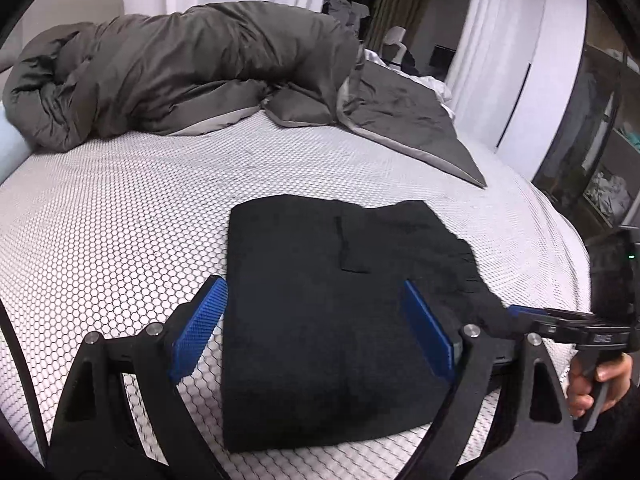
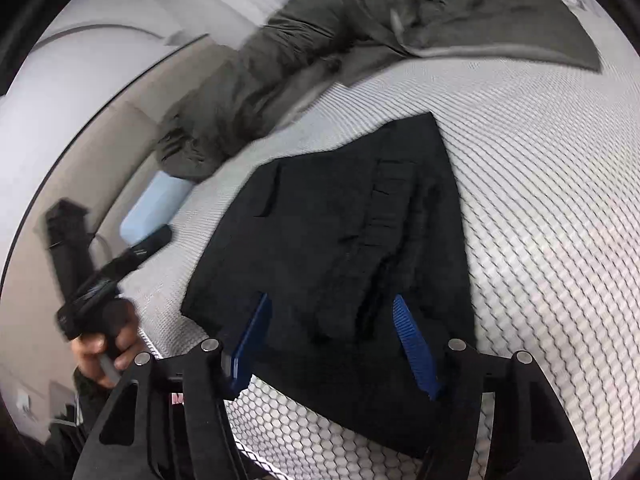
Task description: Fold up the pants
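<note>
Lying folded into a thick rectangle, the black pants rest on the white honeycomb-patterned mattress. The left gripper hovers over them with its blue fingers spread wide, holding nothing. The right gripper is likewise spread apart above the pants' edge. A grey duvet is bunched farther back.

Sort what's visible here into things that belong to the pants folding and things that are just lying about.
Part of the job:
black pants, folded on the mattress
left gripper, open
right gripper, open

Just lying about:
grey duvet, bunched at the far side
light blue pillow
</note>
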A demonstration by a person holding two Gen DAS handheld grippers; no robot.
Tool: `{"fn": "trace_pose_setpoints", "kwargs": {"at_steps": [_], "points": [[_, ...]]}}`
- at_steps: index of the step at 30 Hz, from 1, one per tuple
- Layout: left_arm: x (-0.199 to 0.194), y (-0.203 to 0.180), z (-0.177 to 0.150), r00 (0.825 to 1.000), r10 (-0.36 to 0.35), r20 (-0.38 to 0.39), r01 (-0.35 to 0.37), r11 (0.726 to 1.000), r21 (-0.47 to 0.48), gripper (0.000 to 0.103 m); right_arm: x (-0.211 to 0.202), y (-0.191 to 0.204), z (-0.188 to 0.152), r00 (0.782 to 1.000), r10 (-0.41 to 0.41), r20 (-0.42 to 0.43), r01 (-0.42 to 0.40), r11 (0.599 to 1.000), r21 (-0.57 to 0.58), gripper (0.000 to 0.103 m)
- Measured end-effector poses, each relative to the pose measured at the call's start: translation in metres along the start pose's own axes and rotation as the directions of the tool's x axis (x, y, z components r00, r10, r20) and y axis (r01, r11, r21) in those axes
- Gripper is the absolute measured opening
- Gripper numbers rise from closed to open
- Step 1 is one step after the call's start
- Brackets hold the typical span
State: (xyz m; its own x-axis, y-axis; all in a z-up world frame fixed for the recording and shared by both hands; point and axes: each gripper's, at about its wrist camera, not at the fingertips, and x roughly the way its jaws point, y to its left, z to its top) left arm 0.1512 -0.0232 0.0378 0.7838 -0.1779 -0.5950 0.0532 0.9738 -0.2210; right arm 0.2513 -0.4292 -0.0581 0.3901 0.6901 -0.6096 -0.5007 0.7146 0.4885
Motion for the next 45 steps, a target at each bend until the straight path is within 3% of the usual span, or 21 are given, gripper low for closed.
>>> {"fn": "trace_pose_setpoints", "kwargs": {"at_steps": [2,4,7,12,15,22,23,24,25,27,30,34,37,41,45], "points": [[0.011,0.011,-0.004,1.0,0.015,0.003,-0.015,1.0,-0.016,0.087,0.006,0.007,0.002,1.0,0.007,-0.001,-0.007,1.0,-0.026,0.064],[0.016,0.023,-0.007,0.999,0.031,-0.009,-0.031,0.999,-0.038,0.087,0.003,0.009,0.002,0.998,-0.032,0.059,0.036,0.997,-0.065,0.064],[0.016,0.04,-0.008,1.0,0.028,-0.002,-0.028,0.997,-0.068,0.087,0.0,-0.001,-0.001,0.996,0.07,0.063,-0.07,0.998,-0.003,0.064],[0.017,0.062,-0.007,0.999,0.041,-0.002,-0.041,0.992,-0.119,0.087,0.005,0.0,-0.005,0.993,0.111,0.034,-0.109,0.993,-0.047,0.064],[0.018,0.073,-0.006,1.0,0.025,-0.006,-0.026,0.987,-0.16,0.087,0.011,-0.008,-0.007,0.996,0.086,0.005,-0.086,0.996,-0.016,0.064],[0.022,0.078,-0.007,1.0,0.026,-0.015,-0.028,0.988,-0.155,0.087,0.028,-0.011,0.0,0.999,0.026,-0.032,-0.026,1.0,-0.014,0.063],[0.025,0.078,-0.007,0.999,0.032,-0.017,-0.034,0.988,-0.15,0.087,0.03,-0.012,-0.001,1.0,0.016,-0.025,-0.016,1.0,-0.006,0.046],[0.026,0.078,-0.007,0.999,0.036,-0.018,-0.038,0.988,-0.147,0.087,0.033,-0.01,0.001,1.0,-0.008,-0.019,0.008,1.0,-0.012,0.015],[0.027,0.077,-0.007,0.999,0.04,-0.021,-0.043,0.988,-0.147,0.087,0.034,-0.005,0.003,0.998,-0.064,-0.002,0.064,0.997,-0.034,0.013],[0.029,0.078,-0.008,0.999,0.047,-0.026,-0.051,0.987,-0.151,0.087,0.022,0.003,0.005,0.995,-0.083,0.062,0.086,0.995,-0.051,0.011],[0.026,0.079,-0.008,0.999,0.038,-0.024,-0.041,0.987,-0.157,0.087,-0.009,0.031,0.005,0.979,-0.131,0.157,0.151,0.98,-0.127,0.011],[0.027,0.078,-0.011,0.998,0.048,-0.035,-0.052,0.99,-0.131,0.087,-0.004,0.019,-0.003,0.973,-0.216,0.083,0.225,0.966,-0.124,0.013],[0.033,0.079,-0.014,0.996,0.064,-0.058,-0.071,0.989,-0.13,0.087,0.016,-0.015,-0.009,0.984,-0.179,-0.015,0.179,0.984,-0.007,0.024],[0.03,0.076,-0.013,0.997,0.055,-0.051,-0.062,0.989,-0.133,0.087,-0.008,-0.026,-0.011,0.996,-0.083,0.04,0.081,0.995,0.06,0.045],[0.032,0.071,-0.015,0.996,0.067,-0.055,-0.073,0.992,-0.101,0.087,-0.014,-0.038,-0.014,0.999,-0.039,0.035,0.036,0.995,0.097,0.045]]}}
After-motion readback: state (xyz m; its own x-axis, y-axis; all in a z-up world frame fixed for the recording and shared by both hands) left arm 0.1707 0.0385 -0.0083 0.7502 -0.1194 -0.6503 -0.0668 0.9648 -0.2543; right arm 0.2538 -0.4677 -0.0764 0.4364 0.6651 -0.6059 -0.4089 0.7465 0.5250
